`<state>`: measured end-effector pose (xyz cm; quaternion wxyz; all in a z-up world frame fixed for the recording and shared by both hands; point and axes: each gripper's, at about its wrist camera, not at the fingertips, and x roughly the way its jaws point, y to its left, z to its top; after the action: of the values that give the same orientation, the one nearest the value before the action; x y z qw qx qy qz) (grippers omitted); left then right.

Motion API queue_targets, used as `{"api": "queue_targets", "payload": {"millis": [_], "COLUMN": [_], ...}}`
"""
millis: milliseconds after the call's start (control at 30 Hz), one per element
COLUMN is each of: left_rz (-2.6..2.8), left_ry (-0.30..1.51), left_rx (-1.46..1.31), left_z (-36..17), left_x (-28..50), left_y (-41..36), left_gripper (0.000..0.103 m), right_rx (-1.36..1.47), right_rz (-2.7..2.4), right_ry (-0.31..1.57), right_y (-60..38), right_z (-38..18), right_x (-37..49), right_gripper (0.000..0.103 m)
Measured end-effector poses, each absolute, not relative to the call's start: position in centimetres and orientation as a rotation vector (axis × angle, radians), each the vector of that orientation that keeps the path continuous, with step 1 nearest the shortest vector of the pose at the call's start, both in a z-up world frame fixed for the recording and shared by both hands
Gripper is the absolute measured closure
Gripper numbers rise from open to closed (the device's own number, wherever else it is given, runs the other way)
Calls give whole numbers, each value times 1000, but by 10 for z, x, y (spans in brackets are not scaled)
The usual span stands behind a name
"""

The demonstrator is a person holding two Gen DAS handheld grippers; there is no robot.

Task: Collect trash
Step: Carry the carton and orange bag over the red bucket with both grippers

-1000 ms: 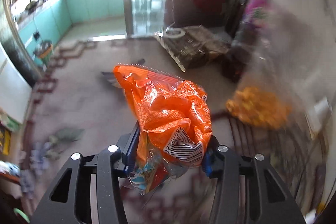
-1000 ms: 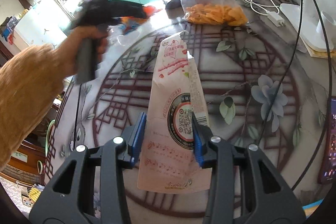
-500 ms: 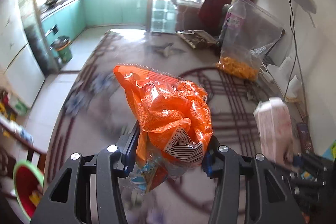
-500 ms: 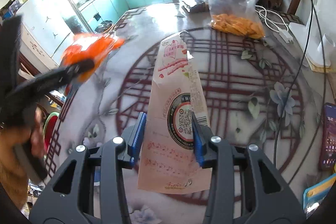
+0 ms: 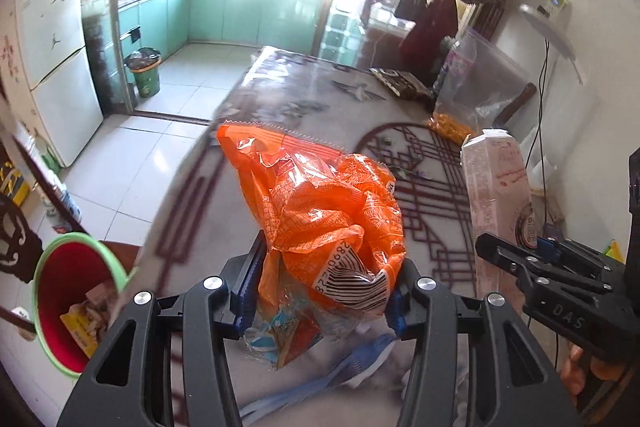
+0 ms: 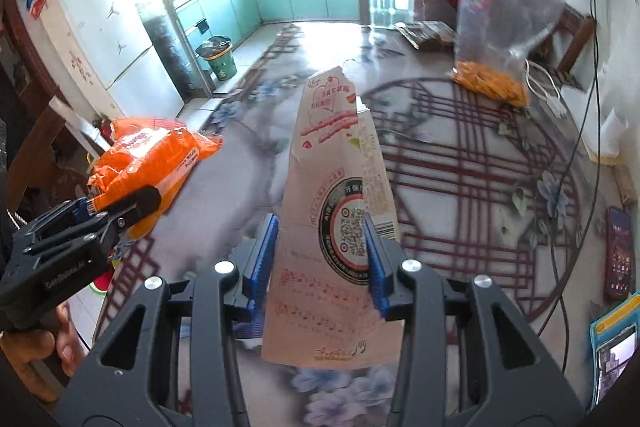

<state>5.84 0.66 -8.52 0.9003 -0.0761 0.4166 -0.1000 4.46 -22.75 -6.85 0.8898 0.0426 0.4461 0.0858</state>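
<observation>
Trash in both grippers, bound for the bin.
Left gripper (image 5: 324,291) clenches the orange wrapper (image 5: 320,211), right gripper (image 6: 320,259) the pink carton (image 6: 332,227); red bin (image 5: 72,303) at eight o'clock.

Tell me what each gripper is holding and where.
Left gripper pinches the orange snack bag at its lower, barcode end. Right gripper clamps the pink paper carton around its lower middle.

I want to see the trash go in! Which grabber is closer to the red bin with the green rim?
Left. The left gripper with its orange wrapper is just right of the red bin; the right gripper is farther right.
</observation>
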Motion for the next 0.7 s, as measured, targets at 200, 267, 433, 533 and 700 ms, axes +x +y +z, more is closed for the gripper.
{"api": "queue_targets", "payload": {"millis": [200,267,433,533,700], "left_rz": [-181,-170,-139,-122,-96], "left_ry": [850,845,835,828,811], "left_rx": [-176,-181,-193,-201,-213], "left_z": [-81,-81,-79,-76,-71], "left_x": [36,30,17,12,3], "left_y": [56,72,108,123,148], "left_gripper": [56,56,56,56,56], "right_rx": [49,41,29,18,2], "right_rz": [213,227,257,276,299], "right_ry": [913,911,902,895,881], "right_y": [-170,-152,-114,-96,-73], "right_z": [-59,-57,-52,-49,-43], "right_x": [29,25,16,13,8], "right_gripper": [63,63,63,63,63]}}
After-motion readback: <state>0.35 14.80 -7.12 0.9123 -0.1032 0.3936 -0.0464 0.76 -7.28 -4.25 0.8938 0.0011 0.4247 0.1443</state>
